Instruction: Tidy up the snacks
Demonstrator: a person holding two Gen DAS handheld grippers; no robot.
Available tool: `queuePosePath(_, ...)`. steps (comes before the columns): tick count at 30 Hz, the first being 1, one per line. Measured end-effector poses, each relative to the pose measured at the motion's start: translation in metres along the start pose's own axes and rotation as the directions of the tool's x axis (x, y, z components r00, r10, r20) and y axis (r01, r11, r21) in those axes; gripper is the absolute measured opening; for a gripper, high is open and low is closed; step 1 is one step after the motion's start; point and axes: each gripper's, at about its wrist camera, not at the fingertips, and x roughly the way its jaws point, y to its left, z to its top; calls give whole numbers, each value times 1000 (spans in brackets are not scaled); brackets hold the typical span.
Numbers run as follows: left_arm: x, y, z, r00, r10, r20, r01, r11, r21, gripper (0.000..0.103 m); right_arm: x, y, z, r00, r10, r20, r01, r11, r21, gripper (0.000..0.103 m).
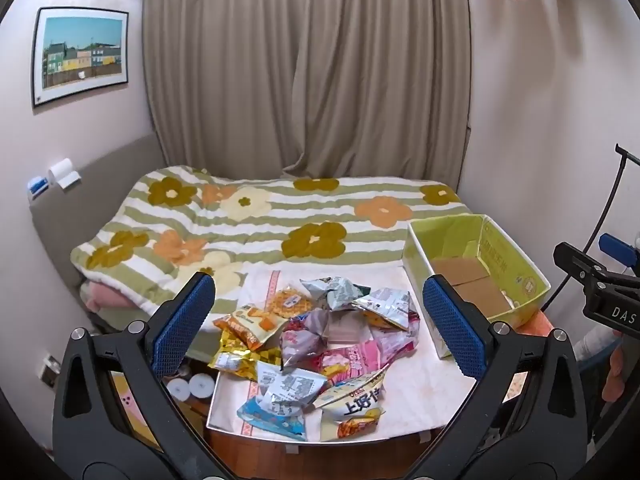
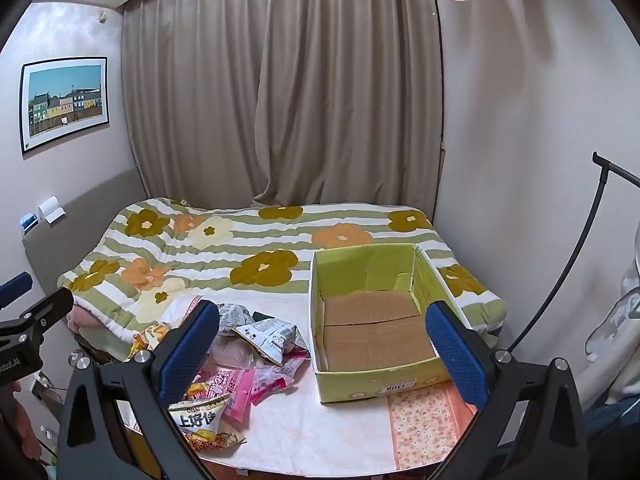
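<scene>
While the snack packets (image 1: 316,344) lie heaped at the lower centre of the left wrist view on the cloth-covered bench (image 1: 424,396), your green box (image 2: 372,316) sits just right of them, holding no packet. Your left tool (image 1: 320,320) hangs above the heap, jaws wide apart and gripping nothing; your right tool (image 2: 324,344) likewise gapes before the box. The flowered bed (image 2: 248,256) lies behind.

We are in a home bedroom. A bed (image 2: 280,248) under a striped quilt (image 1: 256,220) with big flowers fills the corner, long beige curtains (image 1: 304,72) hang closed behind it, and a framed picture (image 1: 80,54) of coloured houses hangs on the wall. We see a small cloth-covered table (image 2: 340,432) pushed against the bed.
</scene>
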Motion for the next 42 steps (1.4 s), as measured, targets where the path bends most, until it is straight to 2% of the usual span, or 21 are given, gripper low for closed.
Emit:
queuePosePath(19, -4, 2, -1, 999, 31, 18, -31, 999, 10, 103, 0, -1, -1, 1000, 1, -4, -1, 1000, -1, 103)
queuePosePath(42, -6, -1, -1, 1000, -1, -1, 1, 1000, -6, 103, -3, -3, 1, 1000, -1, -7, 1, 1000, 0, 103)
